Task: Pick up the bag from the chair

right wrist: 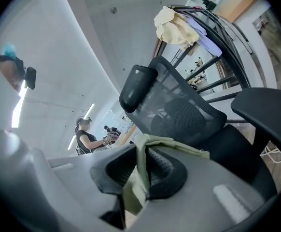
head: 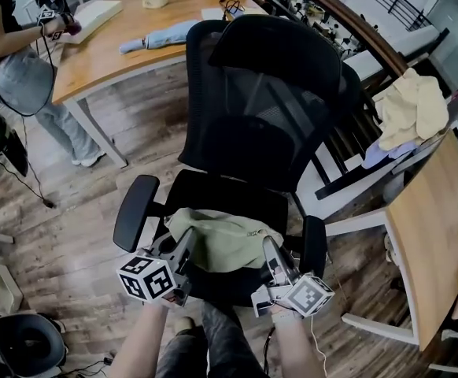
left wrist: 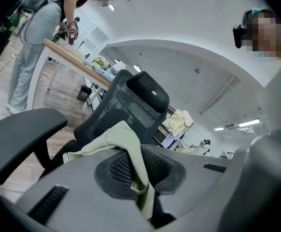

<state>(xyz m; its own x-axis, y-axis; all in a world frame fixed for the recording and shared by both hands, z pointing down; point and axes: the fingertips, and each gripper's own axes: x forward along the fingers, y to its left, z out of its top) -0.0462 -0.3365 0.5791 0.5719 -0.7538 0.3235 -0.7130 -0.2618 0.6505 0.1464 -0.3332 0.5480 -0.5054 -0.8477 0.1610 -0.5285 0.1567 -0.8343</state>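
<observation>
One office chair, one green cloth bag, two grippers: left gripper, right gripper. Two wooden benches. One standing person, perhaps more far off.

We see the soft pale green cloth bag on the seat of the black mesh office chair. Our grey left gripper pinches the bag's left side, and our grey right gripper pinches its right side. Behind the chair stands a long wooden table. To the right, a heap of yellow cloth lies on a rail.
</observation>
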